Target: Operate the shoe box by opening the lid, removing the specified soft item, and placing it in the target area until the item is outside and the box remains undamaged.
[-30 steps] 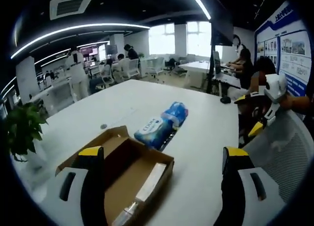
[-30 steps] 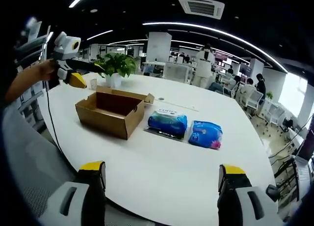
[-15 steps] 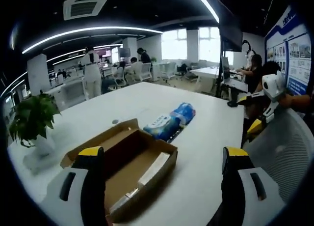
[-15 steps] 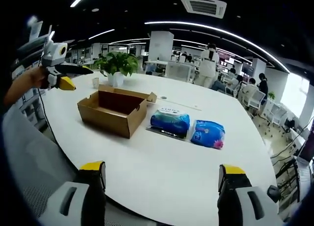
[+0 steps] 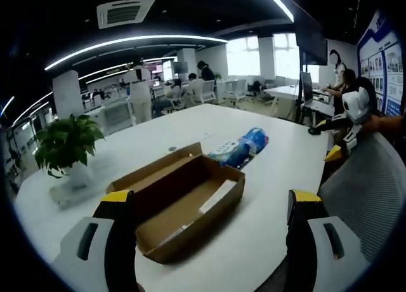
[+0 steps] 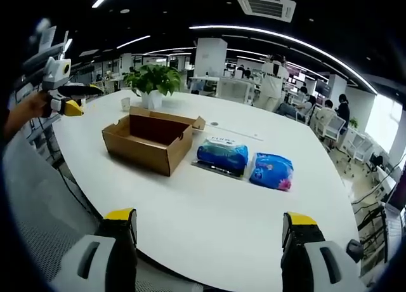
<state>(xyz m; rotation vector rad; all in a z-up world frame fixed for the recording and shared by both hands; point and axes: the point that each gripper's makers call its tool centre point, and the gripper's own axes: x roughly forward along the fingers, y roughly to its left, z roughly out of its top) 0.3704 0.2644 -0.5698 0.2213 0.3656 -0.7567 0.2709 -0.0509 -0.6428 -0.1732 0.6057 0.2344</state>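
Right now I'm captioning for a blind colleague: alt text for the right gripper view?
An open cardboard shoe box sits on a white table beside two blue soft packs. The right hand-held gripper is open, in the foreground.

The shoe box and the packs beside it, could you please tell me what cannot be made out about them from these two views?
- Shoe box, right gripper view: its near wall hides the floor inside.
- Shoe box, left gripper view: a pale flat thing lies inside; too small and blurred to identify.
- Blue packs: printing too small to read.
- Blue packs, left gripper view: the box's far corner covers their near end.
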